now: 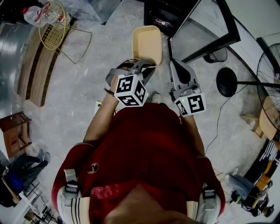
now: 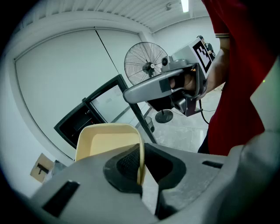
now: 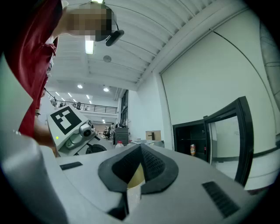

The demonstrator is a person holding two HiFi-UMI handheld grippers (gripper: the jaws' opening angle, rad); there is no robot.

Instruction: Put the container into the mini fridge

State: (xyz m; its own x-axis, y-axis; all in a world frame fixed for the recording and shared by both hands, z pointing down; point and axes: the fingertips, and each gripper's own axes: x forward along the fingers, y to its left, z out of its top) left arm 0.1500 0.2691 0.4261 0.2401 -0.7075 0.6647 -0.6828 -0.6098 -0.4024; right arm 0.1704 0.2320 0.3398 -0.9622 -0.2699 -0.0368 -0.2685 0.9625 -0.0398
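Container (image 1: 147, 43), a beige tub showing only its bare inside, hangs above the floor (image 1: 83, 92) before the open mini fridge (image 1: 162, 17). The left gripper (image 2: 142, 162) pinches its near rim. The right gripper (image 3: 140, 152), jaws pressed together, hovers just beside. A can (image 3: 192, 150) stands inside the fridge.

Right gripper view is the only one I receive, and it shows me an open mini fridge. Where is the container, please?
Observer: The left gripper holds the beige container; its jaws are closed on one thin side wall.
Operator: Is anything inside the container?
Observer: No, the head view shows its inside bare.
Operator: Is it in the fridge already?
Observer: Not yet. In the head view it is held over the floor, just short of the mini fridge.
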